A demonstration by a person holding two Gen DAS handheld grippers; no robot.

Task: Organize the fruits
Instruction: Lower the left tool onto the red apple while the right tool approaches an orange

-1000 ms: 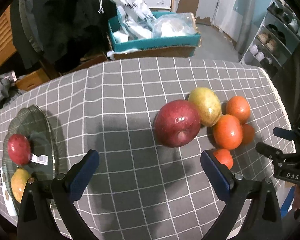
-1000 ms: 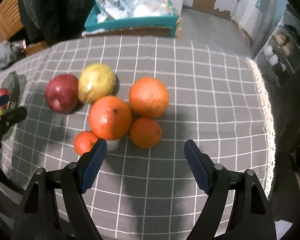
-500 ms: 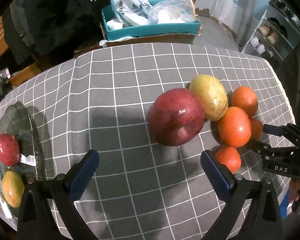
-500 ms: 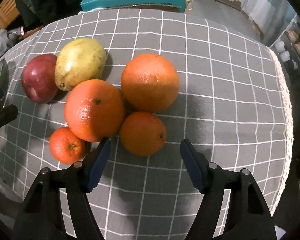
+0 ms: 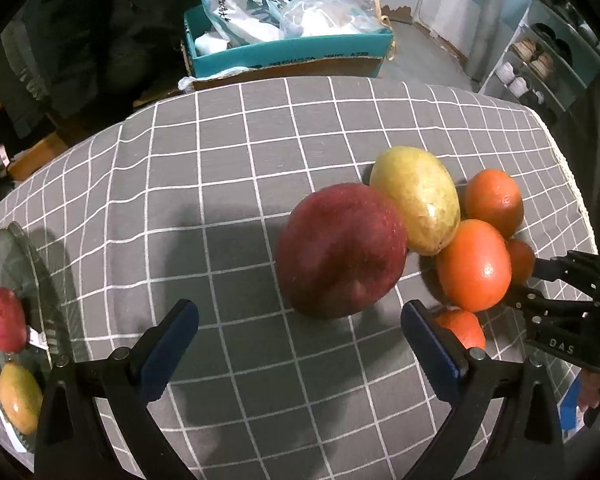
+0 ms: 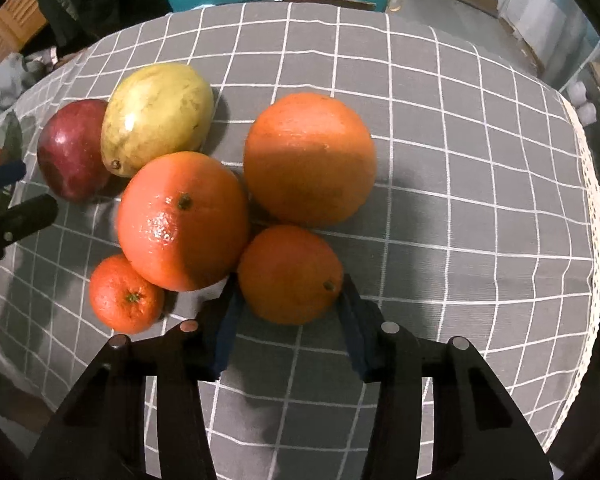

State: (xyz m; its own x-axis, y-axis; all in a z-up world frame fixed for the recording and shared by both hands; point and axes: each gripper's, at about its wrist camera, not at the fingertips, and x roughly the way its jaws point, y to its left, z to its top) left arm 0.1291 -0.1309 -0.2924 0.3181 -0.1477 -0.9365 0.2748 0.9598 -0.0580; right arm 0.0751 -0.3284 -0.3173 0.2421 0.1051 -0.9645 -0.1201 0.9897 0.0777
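Note:
On the grey checked cloth lies a cluster of fruit: a red apple point(image 5: 340, 248), a yellow-green mango point(image 5: 416, 196), two large oranges point(image 6: 310, 158) point(image 6: 182, 220), a mid-sized orange point(image 6: 290, 274) and a small tangerine point(image 6: 126, 292). My right gripper point(image 6: 290, 286) points steeply down, its jaws closing on the mid-sized orange, both blue pads touching its sides. My left gripper point(image 5: 300, 314) is open just in front of the red apple, which lies beyond its fingertips. A glass plate point(image 5: 24, 248) at the far left holds a red fruit point(image 5: 2, 318) and a yellow-orange fruit point(image 5: 18, 398).
A teal box point(image 5: 288, 48) full of plastic bags stands beyond the table's far edge. Dark clothing hangs at the back left and a shelf point(image 5: 540, 60) stands at the right. The cloth's lace hem point(image 6: 592, 200) marks the table's right edge.
Both grippers have come down closer to the fruit. The right jaws have narrowed from wide apart to touching the mid-sized orange. The left jaws stay wide.

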